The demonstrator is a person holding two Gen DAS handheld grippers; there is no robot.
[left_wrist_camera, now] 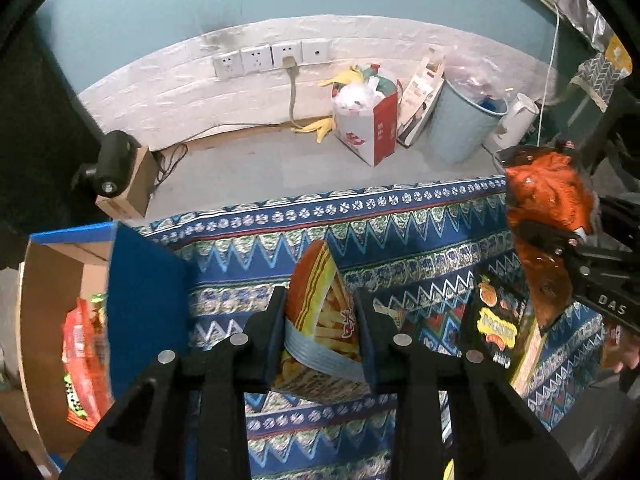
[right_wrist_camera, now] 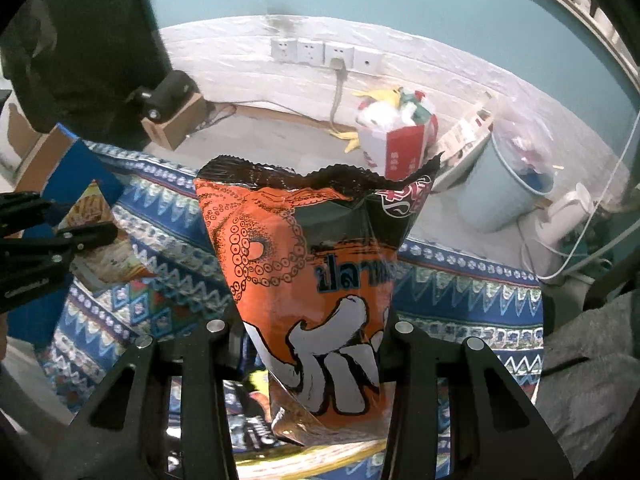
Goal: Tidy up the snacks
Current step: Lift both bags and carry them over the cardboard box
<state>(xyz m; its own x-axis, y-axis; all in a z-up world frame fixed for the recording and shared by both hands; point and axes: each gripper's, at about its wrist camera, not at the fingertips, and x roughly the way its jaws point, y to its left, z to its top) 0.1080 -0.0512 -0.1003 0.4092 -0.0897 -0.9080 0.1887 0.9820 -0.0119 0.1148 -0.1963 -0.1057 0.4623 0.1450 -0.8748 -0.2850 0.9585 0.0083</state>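
Observation:
My left gripper [left_wrist_camera: 320,298] is shut on a snack bag printed with a burger and fries [left_wrist_camera: 312,276], which hangs above the patterned tablecloth [left_wrist_camera: 400,220]. My right gripper [right_wrist_camera: 316,320] is shut on an orange bag with an octopus print [right_wrist_camera: 288,248], held upright off the table. In the left wrist view that orange bag [left_wrist_camera: 548,200] shows at the right in the right gripper [left_wrist_camera: 556,240]. An open cardboard box with a blue flap [left_wrist_camera: 148,288] stands at the left, with red snack packs [left_wrist_camera: 80,340] inside. A black snack bag [left_wrist_camera: 496,320] lies on the cloth.
Beyond the table's far edge is grey floor with a red and white paper bag [left_wrist_camera: 368,128], a light blue bin [left_wrist_camera: 460,124] and a white kettle [left_wrist_camera: 516,120]. A small cardboard box with a black device [left_wrist_camera: 120,176] sits on the floor at the left, below wall sockets [left_wrist_camera: 272,58].

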